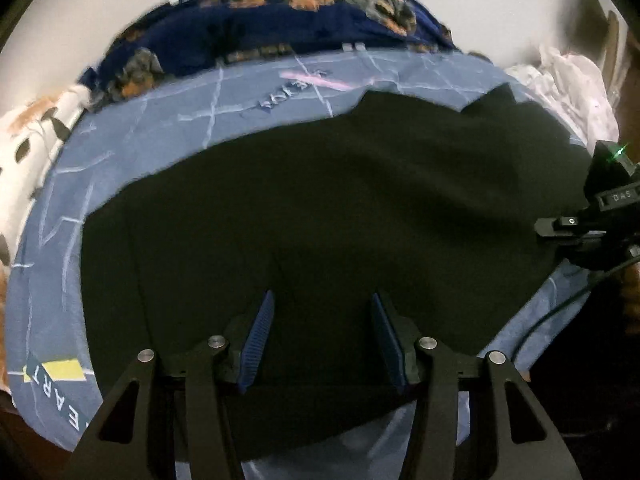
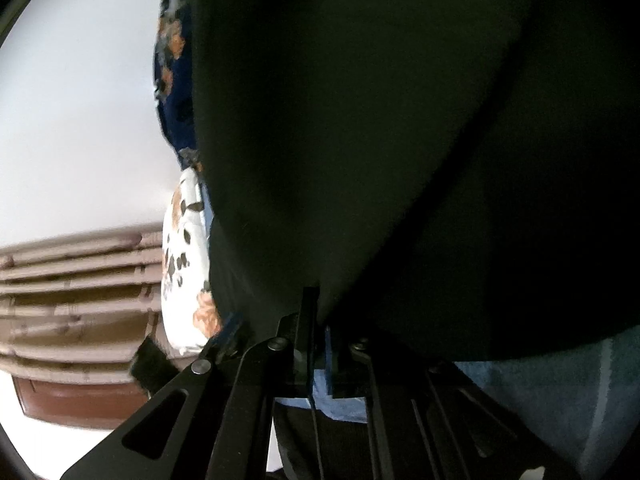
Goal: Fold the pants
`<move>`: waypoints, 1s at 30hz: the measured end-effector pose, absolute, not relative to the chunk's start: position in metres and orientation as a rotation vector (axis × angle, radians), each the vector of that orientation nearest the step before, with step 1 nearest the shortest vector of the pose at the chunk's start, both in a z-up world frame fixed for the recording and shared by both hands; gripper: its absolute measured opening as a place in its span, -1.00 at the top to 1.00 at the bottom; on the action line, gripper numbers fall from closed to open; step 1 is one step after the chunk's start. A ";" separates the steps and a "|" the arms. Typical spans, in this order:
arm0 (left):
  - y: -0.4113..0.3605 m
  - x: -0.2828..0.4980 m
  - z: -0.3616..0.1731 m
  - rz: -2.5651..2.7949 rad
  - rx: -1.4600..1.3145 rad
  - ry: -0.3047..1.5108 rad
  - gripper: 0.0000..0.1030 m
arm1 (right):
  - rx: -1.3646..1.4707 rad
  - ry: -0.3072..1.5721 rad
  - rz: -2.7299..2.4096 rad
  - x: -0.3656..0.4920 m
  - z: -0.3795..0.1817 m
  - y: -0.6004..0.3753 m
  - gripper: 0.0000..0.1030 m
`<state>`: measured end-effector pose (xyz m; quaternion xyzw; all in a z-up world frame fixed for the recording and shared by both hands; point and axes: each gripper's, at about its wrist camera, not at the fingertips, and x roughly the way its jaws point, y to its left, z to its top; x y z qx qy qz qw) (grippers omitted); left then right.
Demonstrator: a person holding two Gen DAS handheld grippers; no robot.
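Blue bedsheet [image 1: 132, 128] with pale lines lay beneath the black pants [image 1: 320, 208], which spread flat ahead of the left gripper [image 1: 322, 336], its blue-padded fingers parted above the cloth. Farther right, the right gripper [image 2: 320, 320] was pressed together, pinching the pants' edge, fabric rising over it.

Bedsheet: you look down on a blue sheet [image 1: 152, 128] crossed by pale lines, with white lettering and a yellow patch near its left edge.
Blanket: a navy floral blanket [image 1: 256, 20] lies bunched along the sheet's far side.
Pillow: a white leaf-print pillow [image 1: 28, 152] sits at your left.
Wall: plain white [image 2: 80, 100].
Furniture: brown slatted wood [image 2: 72, 304] stands below that wall.
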<state>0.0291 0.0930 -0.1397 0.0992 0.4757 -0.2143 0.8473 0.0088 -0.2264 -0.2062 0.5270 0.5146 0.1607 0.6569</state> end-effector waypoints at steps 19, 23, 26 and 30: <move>0.093 0.030 -0.143 -0.447 0.202 1.010 0.00 | 1.465 0.606 0.031 0.035 -0.201 -0.525 0.33; 0.094 0.030 -0.142 -0.448 0.200 1.009 0.00 | 1.459 0.604 -0.036 0.050 -0.198 -0.569 0.37; 0.093 0.030 -0.142 -0.446 0.202 1.009 0.00 | 1.445 0.633 -0.091 0.056 -0.204 -0.584 0.71; 0.092 0.033 -0.142 -0.438 0.207 1.009 0.00 | 1.418 0.651 -0.147 0.049 -0.206 -0.593 0.96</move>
